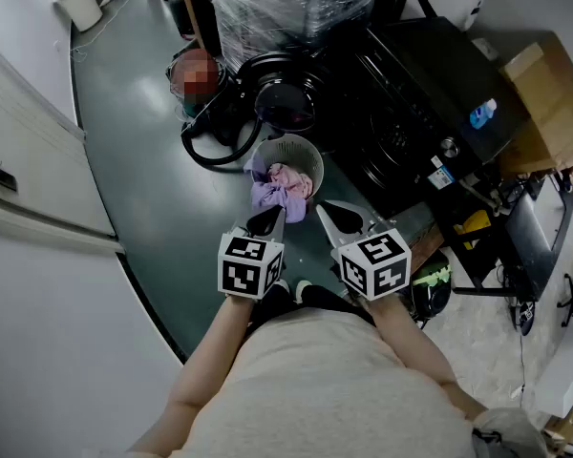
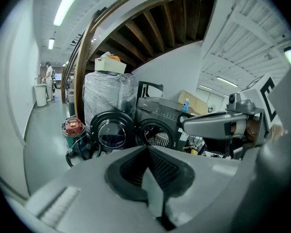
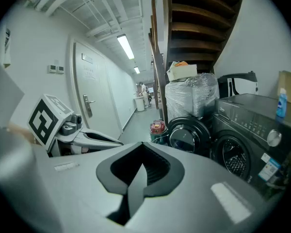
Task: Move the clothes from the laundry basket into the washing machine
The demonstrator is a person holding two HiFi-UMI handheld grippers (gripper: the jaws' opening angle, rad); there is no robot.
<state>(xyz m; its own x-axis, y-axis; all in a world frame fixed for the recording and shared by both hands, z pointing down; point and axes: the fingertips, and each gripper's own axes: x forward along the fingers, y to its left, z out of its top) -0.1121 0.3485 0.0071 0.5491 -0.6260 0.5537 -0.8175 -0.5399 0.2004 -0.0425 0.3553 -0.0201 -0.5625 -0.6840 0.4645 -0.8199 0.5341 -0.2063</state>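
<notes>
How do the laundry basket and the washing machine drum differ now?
The laundry basket is pale and holds purple and pink clothes; the washing machine drum is bare metal, with no clothes seen inside. The basket opens upward; the drum opens sideways, its door swung open. Both are round.

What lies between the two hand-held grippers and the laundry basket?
Nothing: the head view shows only bare floor between the left hand-held gripper, the right hand-held gripper and the laundry basket.
</notes>
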